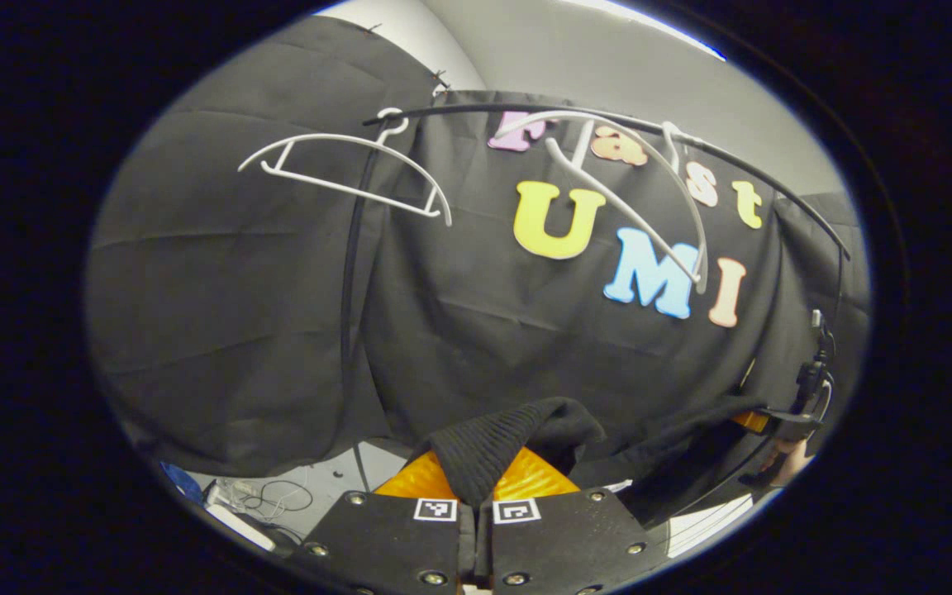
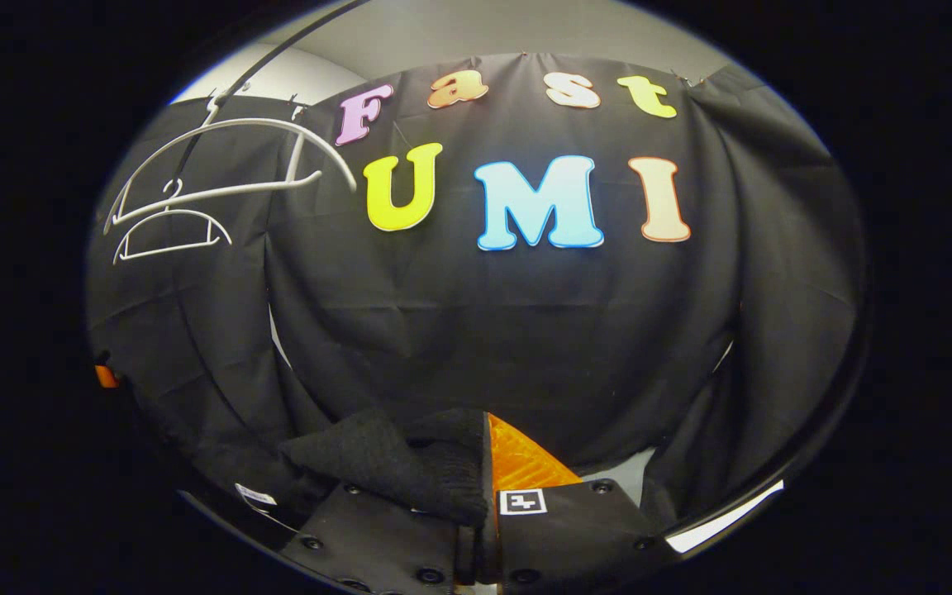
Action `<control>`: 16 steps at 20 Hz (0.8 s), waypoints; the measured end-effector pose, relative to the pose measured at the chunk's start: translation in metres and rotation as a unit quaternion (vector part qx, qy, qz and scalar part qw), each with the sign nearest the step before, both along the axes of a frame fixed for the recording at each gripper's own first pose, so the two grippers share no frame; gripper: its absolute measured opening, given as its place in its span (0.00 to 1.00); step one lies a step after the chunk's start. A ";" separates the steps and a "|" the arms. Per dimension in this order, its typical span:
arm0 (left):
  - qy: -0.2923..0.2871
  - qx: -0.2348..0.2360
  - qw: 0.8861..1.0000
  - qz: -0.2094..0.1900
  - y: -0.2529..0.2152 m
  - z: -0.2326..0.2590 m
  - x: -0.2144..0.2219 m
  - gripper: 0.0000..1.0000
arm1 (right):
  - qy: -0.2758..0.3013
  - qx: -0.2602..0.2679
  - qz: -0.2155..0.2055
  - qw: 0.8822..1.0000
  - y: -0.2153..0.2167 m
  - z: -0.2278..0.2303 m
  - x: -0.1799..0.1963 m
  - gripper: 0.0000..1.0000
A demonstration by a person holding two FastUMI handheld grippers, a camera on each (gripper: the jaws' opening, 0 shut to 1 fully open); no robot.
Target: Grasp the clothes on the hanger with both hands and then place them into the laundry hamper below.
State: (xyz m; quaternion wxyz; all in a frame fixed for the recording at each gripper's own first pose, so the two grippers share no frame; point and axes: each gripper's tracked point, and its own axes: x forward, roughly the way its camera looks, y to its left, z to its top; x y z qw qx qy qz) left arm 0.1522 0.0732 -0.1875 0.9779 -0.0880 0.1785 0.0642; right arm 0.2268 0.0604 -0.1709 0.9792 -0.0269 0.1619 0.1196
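Black knit garment (image 1: 488, 450) pinched in both grippers' closed fingers.

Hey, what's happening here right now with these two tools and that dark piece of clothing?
A person is holding a dark knitted garment between two hand-held tools. The left tool is shut on one part of the fabric and the right tool is shut on another part. The garment is already off the white hangers, which hang bare on the black rail above. In the left gripper view the right tool and the hand holding it sit farther off at the right edge. The hamper is out of sight.
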 end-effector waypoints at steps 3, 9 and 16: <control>0.026 0.000 0.999 -0.031 0.002 -0.020 -0.002 0.00 | 0.022 -0.006 -0.007 1.000 0.011 -0.011 -0.041 0.07; 0.055 -0.006 0.993 -0.107 -0.006 -0.061 -0.020 0.00 | 0.058 -0.013 -0.038 0.998 0.031 -0.036 -0.106 0.07; 0.092 -0.012 0.981 -0.173 -0.024 -0.116 -0.019 0.01 | 0.123 -0.028 -0.053 0.991 0.052 -0.093 -0.148 0.07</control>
